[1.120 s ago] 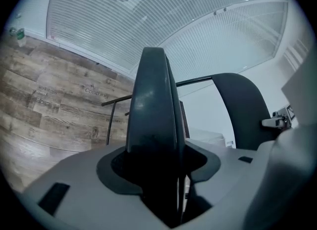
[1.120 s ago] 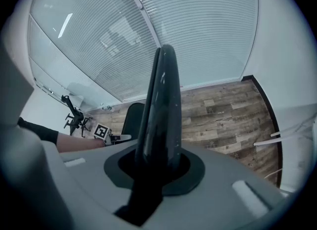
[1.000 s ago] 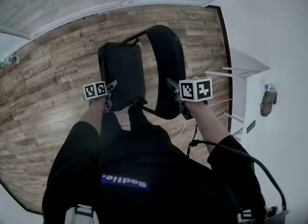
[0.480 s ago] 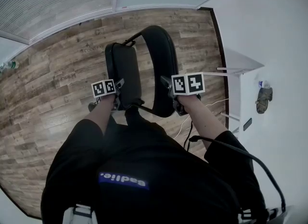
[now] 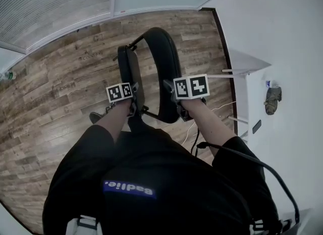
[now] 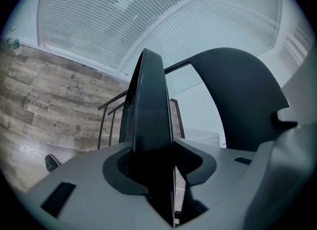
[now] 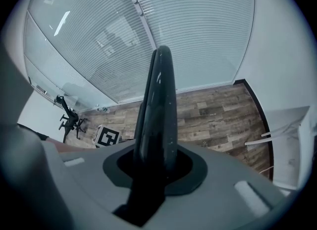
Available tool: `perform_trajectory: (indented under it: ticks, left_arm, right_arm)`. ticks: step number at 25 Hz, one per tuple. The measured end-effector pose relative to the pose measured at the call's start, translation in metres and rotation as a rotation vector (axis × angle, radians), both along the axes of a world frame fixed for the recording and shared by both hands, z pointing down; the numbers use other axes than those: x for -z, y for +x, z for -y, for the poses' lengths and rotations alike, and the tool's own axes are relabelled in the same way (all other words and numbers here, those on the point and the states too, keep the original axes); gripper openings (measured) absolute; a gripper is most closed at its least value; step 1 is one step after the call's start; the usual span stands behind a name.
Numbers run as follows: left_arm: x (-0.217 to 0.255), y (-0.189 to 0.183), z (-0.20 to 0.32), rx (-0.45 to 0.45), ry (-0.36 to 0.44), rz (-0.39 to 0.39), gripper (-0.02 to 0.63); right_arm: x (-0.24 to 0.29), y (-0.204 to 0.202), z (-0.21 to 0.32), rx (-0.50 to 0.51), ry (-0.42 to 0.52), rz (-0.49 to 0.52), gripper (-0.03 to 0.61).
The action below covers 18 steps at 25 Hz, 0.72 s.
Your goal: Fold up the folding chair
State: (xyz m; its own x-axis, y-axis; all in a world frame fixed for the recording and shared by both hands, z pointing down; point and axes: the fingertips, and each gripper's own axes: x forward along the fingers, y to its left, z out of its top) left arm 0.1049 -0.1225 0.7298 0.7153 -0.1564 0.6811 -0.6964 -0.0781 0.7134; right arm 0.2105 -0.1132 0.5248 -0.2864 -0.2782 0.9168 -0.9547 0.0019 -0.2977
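Seat (image 5: 130,69) upturned, in closing left gripper (image 5: 132,107)

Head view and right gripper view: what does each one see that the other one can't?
Only the head view shows the person's dark-clothed body and a black cable trailing beside it. Only the right gripper view shows a black tripod-like stand by the glass wall. Both show the folding chair, the wood floor, the window blinds and the white shelf by the wall.
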Motion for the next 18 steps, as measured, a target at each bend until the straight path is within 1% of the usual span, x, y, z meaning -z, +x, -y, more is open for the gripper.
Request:
perform_trajectory:
  ticks: [6, 12, 18]
  left_arm:
    - [0.008, 0.030, -0.003, -0.037, 0.015, -0.010, 0.141]
    - [0.011, 0.051, -0.008, -0.069, 0.022, 0.019, 0.140]
    - [0.011, 0.071, -0.007, -0.095, 0.032, 0.052, 0.140]
  right_arm:
    - [0.006, -0.009, 0.002, 0.014, 0.009, -0.022, 0.080]
    - [0.007, -0.002, -0.001, 0.007, 0.002, -0.043, 0.064]
    - [0.008, 0.000, 0.003, 0.007, 0.002, -0.064, 0.064]
